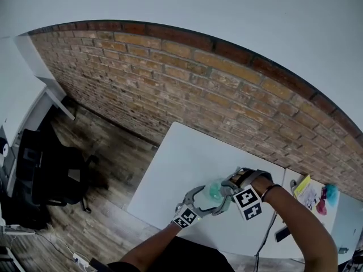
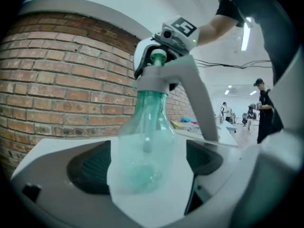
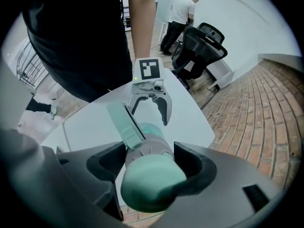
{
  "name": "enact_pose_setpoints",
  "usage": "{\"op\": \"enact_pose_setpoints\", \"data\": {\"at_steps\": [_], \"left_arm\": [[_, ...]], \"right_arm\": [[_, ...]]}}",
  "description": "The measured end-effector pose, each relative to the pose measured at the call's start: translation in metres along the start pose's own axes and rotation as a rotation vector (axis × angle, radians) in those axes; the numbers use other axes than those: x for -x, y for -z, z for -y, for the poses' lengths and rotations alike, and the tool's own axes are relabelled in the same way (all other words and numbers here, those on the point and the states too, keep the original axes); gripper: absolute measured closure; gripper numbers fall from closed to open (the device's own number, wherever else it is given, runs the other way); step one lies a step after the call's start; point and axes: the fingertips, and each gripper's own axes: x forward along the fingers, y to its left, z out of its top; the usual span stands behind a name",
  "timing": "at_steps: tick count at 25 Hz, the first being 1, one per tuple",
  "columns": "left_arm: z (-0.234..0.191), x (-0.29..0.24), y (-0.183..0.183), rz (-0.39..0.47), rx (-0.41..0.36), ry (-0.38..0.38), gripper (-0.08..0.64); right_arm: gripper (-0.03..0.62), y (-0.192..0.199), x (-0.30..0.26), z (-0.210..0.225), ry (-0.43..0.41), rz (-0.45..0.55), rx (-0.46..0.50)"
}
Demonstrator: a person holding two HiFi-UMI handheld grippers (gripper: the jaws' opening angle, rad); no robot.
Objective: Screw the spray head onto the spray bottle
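Left gripper (image 2: 148,167): jaws wide, pads pressed on both flanks of the translucent green spray bottle (image 2: 151,127), which stands upright at frame centre. Right gripper (image 3: 150,156): points down, jaws partly open and clamped on the spray head (image 3: 152,183), which is seated on the bottle neck. Head view: both are over the white table (image 1: 187,157) near its lower edge, with bare top to the upper left, a brick wall (image 1: 170,78) along the far edge and clutter (image 1: 317,196) at the right end.
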Motion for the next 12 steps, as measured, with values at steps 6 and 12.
{"op": "enact_pose_setpoints", "data": {"at_steps": [6,12], "left_arm": [[0.024,0.019,0.036,-0.067,0.058,-0.035,0.080],[0.038,-0.001,0.031,-0.051,0.152,-0.070,0.080]], "right_arm": [[0.270,0.003,0.001,0.004,-0.023,0.035,-0.308],[0.278,0.004,0.002,0.014,-0.019,0.023,-0.604]]}}
